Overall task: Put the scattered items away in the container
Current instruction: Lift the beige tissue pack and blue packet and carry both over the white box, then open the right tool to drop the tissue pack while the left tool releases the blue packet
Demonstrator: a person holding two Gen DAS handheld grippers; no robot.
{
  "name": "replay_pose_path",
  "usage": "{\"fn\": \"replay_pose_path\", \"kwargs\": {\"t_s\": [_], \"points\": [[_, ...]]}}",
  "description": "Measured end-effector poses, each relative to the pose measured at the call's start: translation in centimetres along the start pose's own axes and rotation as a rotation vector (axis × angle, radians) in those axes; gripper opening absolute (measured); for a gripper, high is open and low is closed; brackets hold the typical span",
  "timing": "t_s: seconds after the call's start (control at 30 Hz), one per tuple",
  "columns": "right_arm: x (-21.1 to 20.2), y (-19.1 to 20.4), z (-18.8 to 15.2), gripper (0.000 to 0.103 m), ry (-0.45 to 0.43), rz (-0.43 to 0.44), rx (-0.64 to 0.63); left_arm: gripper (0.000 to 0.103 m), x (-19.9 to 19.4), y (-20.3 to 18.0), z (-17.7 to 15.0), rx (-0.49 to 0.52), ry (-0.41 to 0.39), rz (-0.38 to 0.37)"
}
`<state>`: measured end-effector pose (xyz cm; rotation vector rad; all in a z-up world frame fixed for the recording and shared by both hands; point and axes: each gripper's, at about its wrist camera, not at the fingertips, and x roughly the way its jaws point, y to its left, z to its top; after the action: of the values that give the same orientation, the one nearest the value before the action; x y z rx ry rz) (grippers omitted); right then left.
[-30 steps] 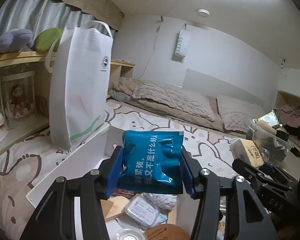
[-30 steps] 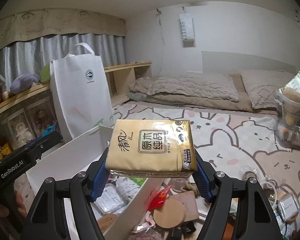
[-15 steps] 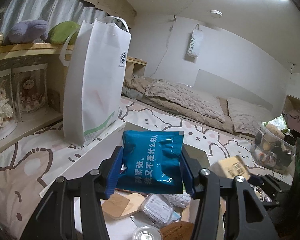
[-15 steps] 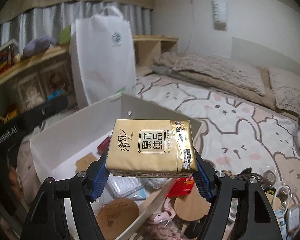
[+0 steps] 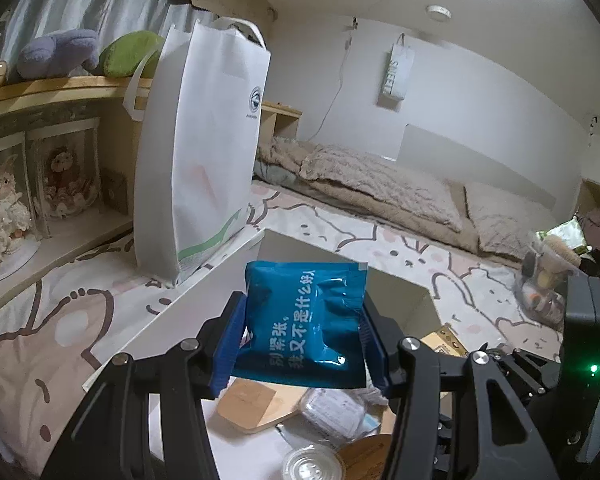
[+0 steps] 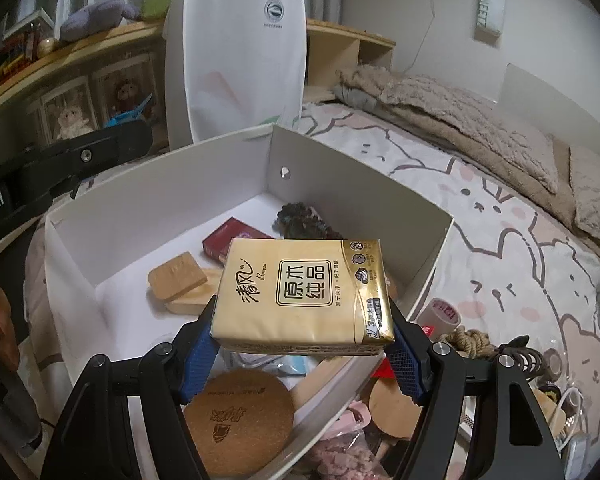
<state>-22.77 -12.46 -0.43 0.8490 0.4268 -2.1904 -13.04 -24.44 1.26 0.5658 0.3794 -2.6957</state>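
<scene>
Starting with the left wrist view: left gripper clamped on a blue foil packet, both blue pads pressed to its sides, same grip as a second ago; camera now nearer the white bag and pitched slightly lower, so more of the white box interior visible beneath the packet. Packet held above the box's near end, not yet released. Box contents below only partly readable: a wooden piece, a clear lidded tub and a round clear lid mostly covered by the packet and fingers. Right edge of the frame filled by the other gripper's dark body, masking the bedding there. Turning to the right wrist view: right gripper closed on a gold tissue pack, grip unchanged; view tipped sharply downward compared with a second ago, from room-level to looking into the box, pack now over the box's open interior. Judged ready for lowering and release. Inside: a red carton, wooden blocks, a dark bundle of uncertain nature, a cork disc. Scattered items outside the right wall, including a rope coil, cut off by the fingers and frame edge.
</scene>
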Motion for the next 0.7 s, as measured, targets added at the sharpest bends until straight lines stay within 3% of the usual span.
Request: {"fn": "replay_pose_path", "kwargs": {"t_s": [0.7], "points": [[2.0, 1.1, 0.1, 0.075, 0.127, -0.009, -0.061, 0.054, 3.1, 0.1, -1.7, 0.086, 0.128, 0.048]]}}
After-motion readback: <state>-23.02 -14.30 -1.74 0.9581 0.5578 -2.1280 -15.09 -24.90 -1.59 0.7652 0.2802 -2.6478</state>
